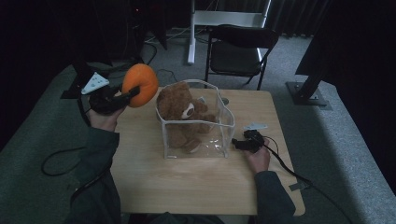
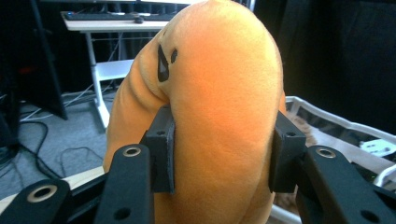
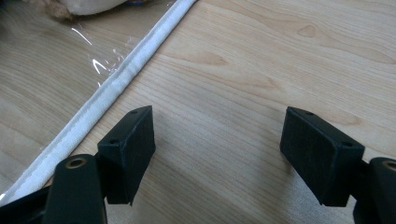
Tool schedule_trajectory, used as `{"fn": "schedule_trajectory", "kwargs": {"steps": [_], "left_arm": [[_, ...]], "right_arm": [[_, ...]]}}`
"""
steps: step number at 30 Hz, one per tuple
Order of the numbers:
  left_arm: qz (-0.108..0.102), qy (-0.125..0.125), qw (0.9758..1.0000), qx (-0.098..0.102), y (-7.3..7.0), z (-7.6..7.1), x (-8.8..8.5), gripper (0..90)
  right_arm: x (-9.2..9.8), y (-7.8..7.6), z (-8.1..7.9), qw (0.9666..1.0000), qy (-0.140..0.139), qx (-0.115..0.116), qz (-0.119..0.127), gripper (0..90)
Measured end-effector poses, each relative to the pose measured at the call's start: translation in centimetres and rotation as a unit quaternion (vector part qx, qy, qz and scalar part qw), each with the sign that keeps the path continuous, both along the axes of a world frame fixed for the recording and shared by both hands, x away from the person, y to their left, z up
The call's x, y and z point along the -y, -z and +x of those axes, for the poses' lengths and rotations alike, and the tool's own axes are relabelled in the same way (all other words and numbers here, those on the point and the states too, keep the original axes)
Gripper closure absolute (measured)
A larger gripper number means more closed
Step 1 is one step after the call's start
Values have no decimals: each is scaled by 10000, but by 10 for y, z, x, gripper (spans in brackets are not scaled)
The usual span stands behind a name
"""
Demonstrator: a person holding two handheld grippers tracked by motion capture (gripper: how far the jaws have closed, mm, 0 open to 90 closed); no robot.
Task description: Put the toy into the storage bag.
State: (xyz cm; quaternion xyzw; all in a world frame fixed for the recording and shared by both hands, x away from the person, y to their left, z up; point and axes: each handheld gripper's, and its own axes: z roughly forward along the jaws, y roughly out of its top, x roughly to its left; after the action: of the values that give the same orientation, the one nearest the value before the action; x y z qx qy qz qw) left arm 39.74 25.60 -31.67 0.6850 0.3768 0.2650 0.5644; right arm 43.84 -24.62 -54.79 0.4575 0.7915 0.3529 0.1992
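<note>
An orange plush pumpkin [image 1: 140, 85] with a black stitched face [image 2: 219, 107] hangs in the air left of a clear plastic bag [image 1: 223, 122] with white trim. My left gripper [image 1: 133, 92] is shut on it, both pads [image 2: 164, 149] pressed into its sides. A brown teddy bear [image 1: 180, 109] sits inside the bag. My right gripper [image 1: 235, 143] rests low over the wooden table [image 1: 187, 182] just right of the bag, jaws open with bare wood between them [image 3: 217, 154]. The bag's white bottom seam [image 3: 121, 79] runs past the left jaw.
A black folding chair [image 1: 238, 49] stands beyond the table's far edge. A white desk frame [image 1: 224, 18] is behind it, and a black stand base [image 1: 308, 93] sits on the grey carpet at the right. Cables trail from both grippers across the floor.
</note>
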Motion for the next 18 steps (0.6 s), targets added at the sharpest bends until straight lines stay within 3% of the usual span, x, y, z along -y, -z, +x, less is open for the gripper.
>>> {"fn": "schedule_trajectory", "kwargs": {"steps": [18], "left_arm": [[59,388,9992,105,-10,-4,26,545]], "right_arm": [[0,0,0,10000,-6,-2,1,253]]}}
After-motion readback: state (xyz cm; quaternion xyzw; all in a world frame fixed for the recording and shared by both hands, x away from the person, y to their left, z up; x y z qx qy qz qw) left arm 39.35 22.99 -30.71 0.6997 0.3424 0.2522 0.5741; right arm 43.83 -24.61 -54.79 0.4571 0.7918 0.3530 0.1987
